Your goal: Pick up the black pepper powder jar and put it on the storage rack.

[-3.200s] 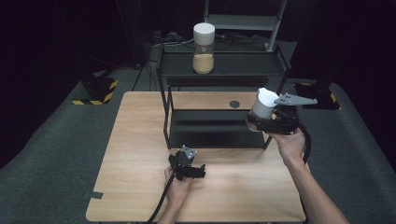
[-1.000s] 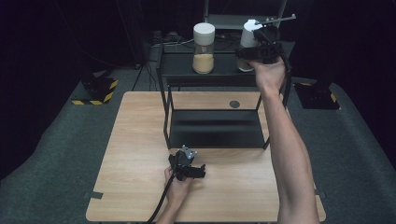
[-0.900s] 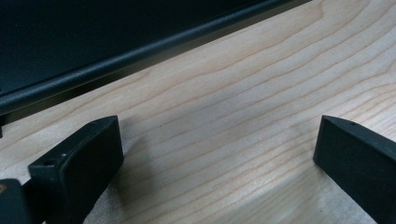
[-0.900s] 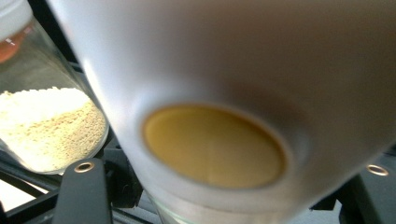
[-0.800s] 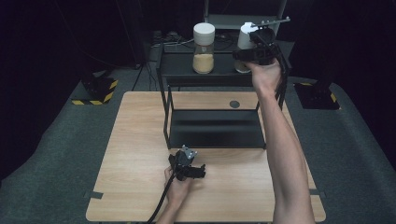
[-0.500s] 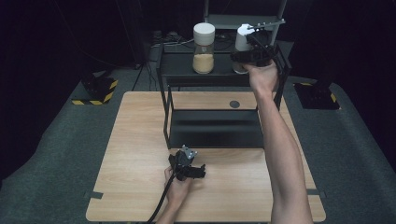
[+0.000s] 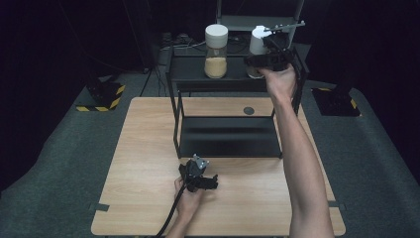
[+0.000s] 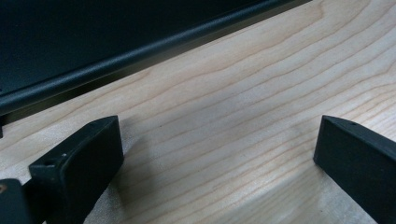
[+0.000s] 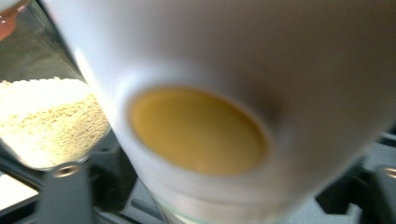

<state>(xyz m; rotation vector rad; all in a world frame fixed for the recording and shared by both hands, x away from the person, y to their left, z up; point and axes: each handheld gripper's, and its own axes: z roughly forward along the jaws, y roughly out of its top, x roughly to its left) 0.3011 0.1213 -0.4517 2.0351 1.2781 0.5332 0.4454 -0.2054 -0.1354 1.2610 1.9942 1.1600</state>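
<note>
Setting the white-capped jar [image 7: 257, 44] down on the top shelf of the black rack [image 7: 233, 79] is judged the step in hand. High view: the right gripper [image 7: 270, 55] is at the jar, which stands upright on the shelf just beside the jar of powder [image 7: 216, 52], the two apart. Its jaws have just been opening, with the jar between them; whether the pads press on it cannot be told here. Recommended: spread the jaws fully, then draw straight back toward the person without brushing the jar or its neighbour. The left gripper [image 7: 199, 176] rests on the wooden table [image 7: 143, 148] in front of the rack. Count: two jars, one rack, two grippers, one small dark disc [image 7: 248, 110] on the table behind the lower shelf.

Left gripper view: jaws stand wide apart over bare wood, nothing between them; the rack's lower edge [image 8: 140, 51] runs just beyond.

Right gripper view: the jar's white cap [image 9: 261, 93] is very close and blurred; the powder jar [image 9: 42, 116] lies behind at left. Grip contact not confirmable.
</note>
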